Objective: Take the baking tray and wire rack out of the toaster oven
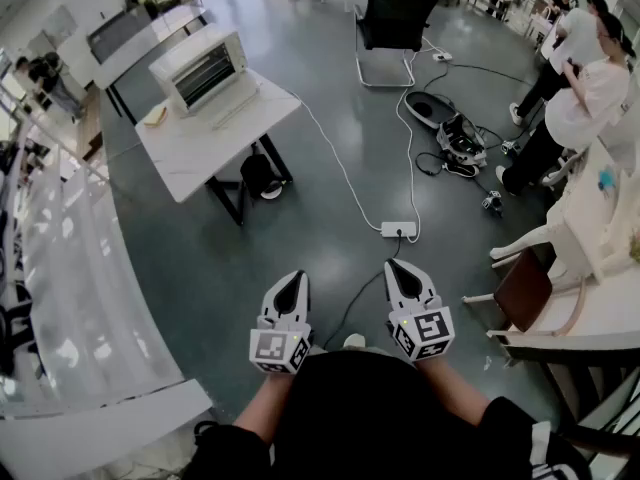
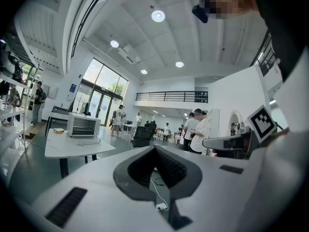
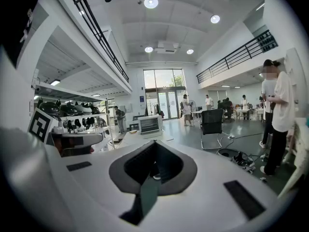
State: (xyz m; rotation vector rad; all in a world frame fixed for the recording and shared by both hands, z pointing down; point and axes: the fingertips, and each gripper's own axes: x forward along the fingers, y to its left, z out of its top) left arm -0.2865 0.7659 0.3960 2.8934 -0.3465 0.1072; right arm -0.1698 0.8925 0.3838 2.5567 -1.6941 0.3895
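On the hall floor, seen from above, my left tongs (image 1: 295, 278) and right tongs (image 1: 398, 268) were closed and empty, well apart from the toaster oven (image 1: 205, 71) on its table (image 1: 210, 158). The left gripper view showed jaws together with the oven far ahead; the right gripper view showed likewise.

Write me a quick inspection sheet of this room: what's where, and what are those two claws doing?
Surface: white table, across the grey floor from the person.
Job's things: toaster oven on the table, door seemingly closed; tray and rack not seen.
Clutter: small yellowish item beside the oven; dark bag under the table.
Grippers: left claw and right claw both shut, empty, held over the floor, well apart from the table.
Cables: white cable runs from the table to a power strip; black cables by gear on the floor.
Surroundings: black chair; people standing at right.
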